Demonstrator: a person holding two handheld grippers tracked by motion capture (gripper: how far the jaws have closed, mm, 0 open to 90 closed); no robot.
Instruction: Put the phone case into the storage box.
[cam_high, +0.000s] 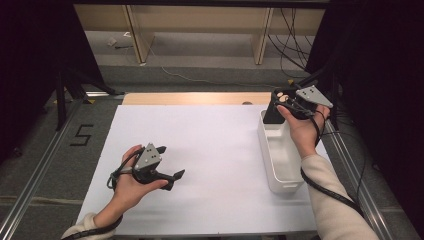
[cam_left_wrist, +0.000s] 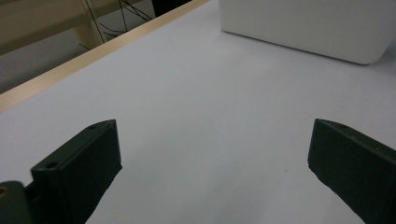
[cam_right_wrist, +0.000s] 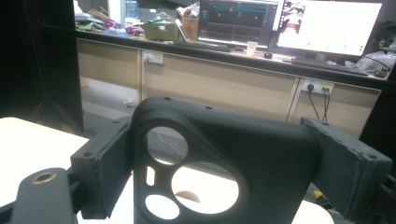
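Now right gripper (cam_high: 278, 101) clamps phone case (cam_right_wrist: 224, 158) above bin rim (cam_high: 264, 131); left gripper (cam_high: 167, 162) wide.

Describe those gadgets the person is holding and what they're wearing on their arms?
Each hand holds a black handheld tool: the left gripper and the right gripper. Both end in two blocky matte-black jaws with small screw holes and carry a grey three-cornered plate on top. A black cable trails from each along the forearm. The person wears cream-coloured long sleeves.

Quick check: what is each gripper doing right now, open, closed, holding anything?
Left gripper: open, nothing between its jaws.
Right gripper: closed on a black phone case.
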